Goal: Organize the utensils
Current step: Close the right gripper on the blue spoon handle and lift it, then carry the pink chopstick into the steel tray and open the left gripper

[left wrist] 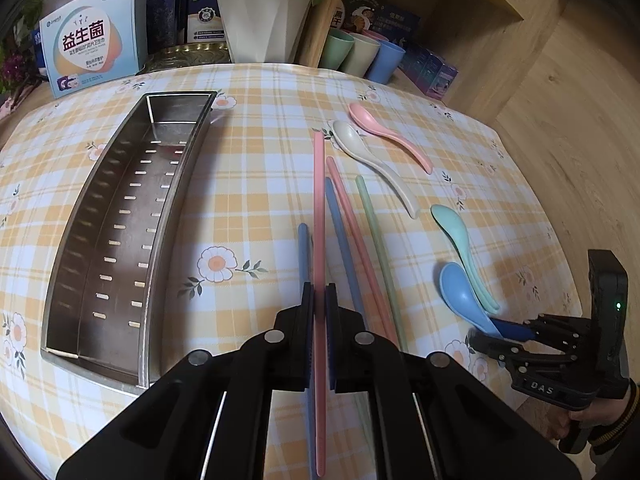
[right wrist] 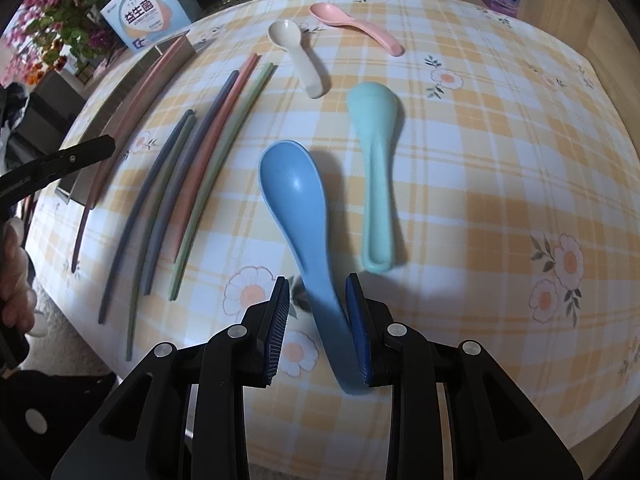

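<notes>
pink chopstick (left wrist: 319, 216) is sitting clamped in the closed left gripper (left wrist: 319, 300), running forward past its tips. blue spoon (right wrist: 296, 200) is lying with its handle between the right gripper (right wrist: 318, 312) pads, the right one touching, the left apart. metal tray (left wrist: 100, 280) is resting left on the plaid counter (left wrist: 256, 152).

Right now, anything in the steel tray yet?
No, the steel tray shows only its bare slotted floor in the left wrist view.
</notes>
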Tool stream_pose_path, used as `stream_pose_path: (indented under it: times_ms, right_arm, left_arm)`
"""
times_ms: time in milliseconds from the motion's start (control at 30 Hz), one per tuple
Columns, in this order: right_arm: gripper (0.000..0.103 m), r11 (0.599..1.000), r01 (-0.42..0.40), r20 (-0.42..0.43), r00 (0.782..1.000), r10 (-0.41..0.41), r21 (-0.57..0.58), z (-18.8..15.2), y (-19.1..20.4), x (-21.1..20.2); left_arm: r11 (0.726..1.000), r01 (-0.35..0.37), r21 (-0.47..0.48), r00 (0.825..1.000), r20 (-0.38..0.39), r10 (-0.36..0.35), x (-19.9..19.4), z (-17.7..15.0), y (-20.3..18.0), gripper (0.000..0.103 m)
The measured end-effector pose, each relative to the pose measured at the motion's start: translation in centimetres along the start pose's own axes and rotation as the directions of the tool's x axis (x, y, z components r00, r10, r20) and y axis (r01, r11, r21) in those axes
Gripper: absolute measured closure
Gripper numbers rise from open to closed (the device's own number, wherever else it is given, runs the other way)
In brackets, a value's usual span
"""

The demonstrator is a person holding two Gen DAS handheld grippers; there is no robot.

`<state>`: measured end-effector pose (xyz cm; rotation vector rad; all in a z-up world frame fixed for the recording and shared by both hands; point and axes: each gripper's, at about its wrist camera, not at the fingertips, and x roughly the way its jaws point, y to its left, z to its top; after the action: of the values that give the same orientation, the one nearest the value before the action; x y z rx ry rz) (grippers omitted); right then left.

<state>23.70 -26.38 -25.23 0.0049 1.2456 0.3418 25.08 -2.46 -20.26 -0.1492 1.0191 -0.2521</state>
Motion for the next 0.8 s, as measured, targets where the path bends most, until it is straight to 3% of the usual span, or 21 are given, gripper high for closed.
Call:
stream_pose_path:
  times_ms: [167, 333, 400, 700, 800]
  right_arm:
    - [0.091, 0.997, 0.068, -0.008, 0.998, -0.068, -0.038, 0.5, 0.6, 0.2]
    - [0.092, 0.997, 0.075, 0.009, 0.997, -0.075, -0.025, 0.3, 0.6, 0.1]
    - [0.096, 0.999, 0.05, 0.028, 0.998, -0.05, 0.0, 0.3, 0.6, -0.2]
    - [0.096, 0.997, -0.049, 0.107, 0.993, 0.042, 0.065, 2.6, 1.6, -1.8]
    - [0.096, 0.989, -0.095, 0.136, 0.988, 0.079, 0.117, 3.6, 1.7, -2.0]
  left_arm:
    - [1.0, 0.007, -0.005, 1.0, -0.002, -0.007, -0.1, -0.2, 0.1, 0.098]
    - [1.0, 0.016, -0.008, 1.0, -0.002, -0.016, -0.1, -0.2, 0.1, 0.098]
    - [1.0, 0.02, -0.008, 1.0, -0.001, -0.02, -0.2, -0.3, 0.1, 0.098]
    - [1.0, 0.011, -0.008, 1.0, 0.014, -0.011, -1.5, -0.2, 0.6, 0.098]
    - [0.998, 0.017, -0.055, 1.0, 0.026, -0.016, -2.3, 0.4, 1.8, 0.098]
